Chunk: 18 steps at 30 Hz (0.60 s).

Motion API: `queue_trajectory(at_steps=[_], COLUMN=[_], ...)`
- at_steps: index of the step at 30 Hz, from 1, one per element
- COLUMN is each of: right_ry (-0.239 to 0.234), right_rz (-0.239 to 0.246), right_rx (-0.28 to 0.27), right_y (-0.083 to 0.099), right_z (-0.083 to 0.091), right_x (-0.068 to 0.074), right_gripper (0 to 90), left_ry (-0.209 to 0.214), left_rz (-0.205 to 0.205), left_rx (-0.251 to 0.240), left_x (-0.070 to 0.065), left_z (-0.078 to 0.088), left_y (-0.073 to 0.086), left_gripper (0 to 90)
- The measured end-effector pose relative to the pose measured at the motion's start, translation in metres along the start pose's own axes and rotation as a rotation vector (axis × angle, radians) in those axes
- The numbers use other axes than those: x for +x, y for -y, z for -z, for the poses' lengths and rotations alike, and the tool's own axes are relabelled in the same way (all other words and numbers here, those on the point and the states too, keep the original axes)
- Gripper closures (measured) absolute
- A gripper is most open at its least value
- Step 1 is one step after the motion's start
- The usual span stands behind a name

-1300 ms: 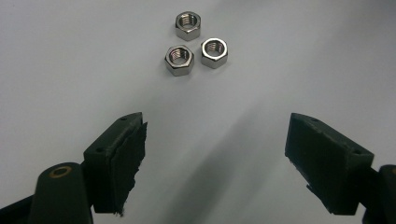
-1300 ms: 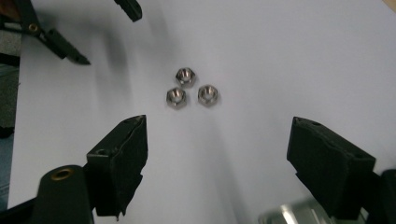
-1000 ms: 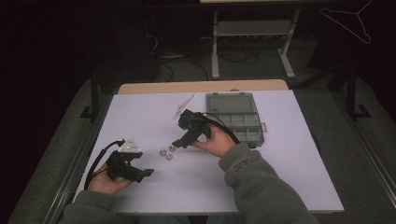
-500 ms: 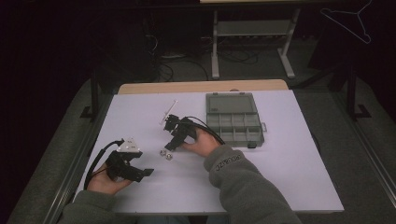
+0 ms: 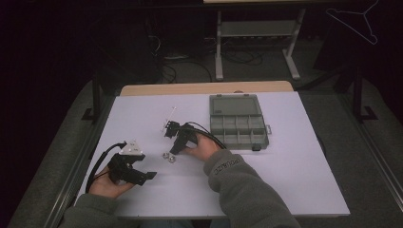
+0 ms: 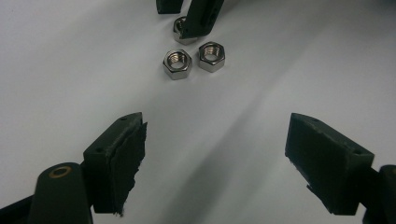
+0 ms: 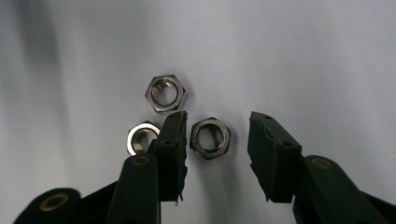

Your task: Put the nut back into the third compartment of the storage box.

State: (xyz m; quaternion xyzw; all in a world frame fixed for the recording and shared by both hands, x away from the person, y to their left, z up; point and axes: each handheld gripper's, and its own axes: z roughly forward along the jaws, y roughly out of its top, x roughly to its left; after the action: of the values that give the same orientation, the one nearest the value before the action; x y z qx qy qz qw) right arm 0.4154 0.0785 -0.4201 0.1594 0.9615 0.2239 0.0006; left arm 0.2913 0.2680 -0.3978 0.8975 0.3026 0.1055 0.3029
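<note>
Three steel nuts lie close together near the middle of the white desk, left of the grey compartment box. The right gripper has just been closing; its jaws straddle one nut, one pad touching it, the other still apart. The left gripper rests at the near left, jaws wide.

Two neighbour nuts crowd the right claw (table beyond bare).
</note>
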Motion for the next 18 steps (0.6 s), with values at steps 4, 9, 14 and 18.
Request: queue_trajectory(at_steps=[4, 9, 14, 18], right_ry=[-0.01, -0.003, -0.014, -0.017], right_rz=[0.003, 0.019, 0.02, 0.026], right_rx=[0.009, 0.018, 0.013, -0.009], right_y=[0.0, 0.0, 0.001, 0.002], right_z=[-0.003, -0.004, 0.0, 0.011], right_x=[0.0, 0.001, 0.001, 0.002], right_gripper=[63.0, 68.8, 69.3, 69.3], left_ry=[0.001, 0.002, 0.002, 0.004], left_rz=[0.001, 0.002, -0.002, 0.01], left_rx=[-0.003, 0.001, 0.004, 0.004], left_x=[0.0, 0.0, 0.0, -0.001], left_z=[0.0, 0.0, 0.0, 0.0], left_y=[0.0, 0.0, 0.0, 0.0], left_gripper=[19.5, 19.5, 19.5, 19.5])
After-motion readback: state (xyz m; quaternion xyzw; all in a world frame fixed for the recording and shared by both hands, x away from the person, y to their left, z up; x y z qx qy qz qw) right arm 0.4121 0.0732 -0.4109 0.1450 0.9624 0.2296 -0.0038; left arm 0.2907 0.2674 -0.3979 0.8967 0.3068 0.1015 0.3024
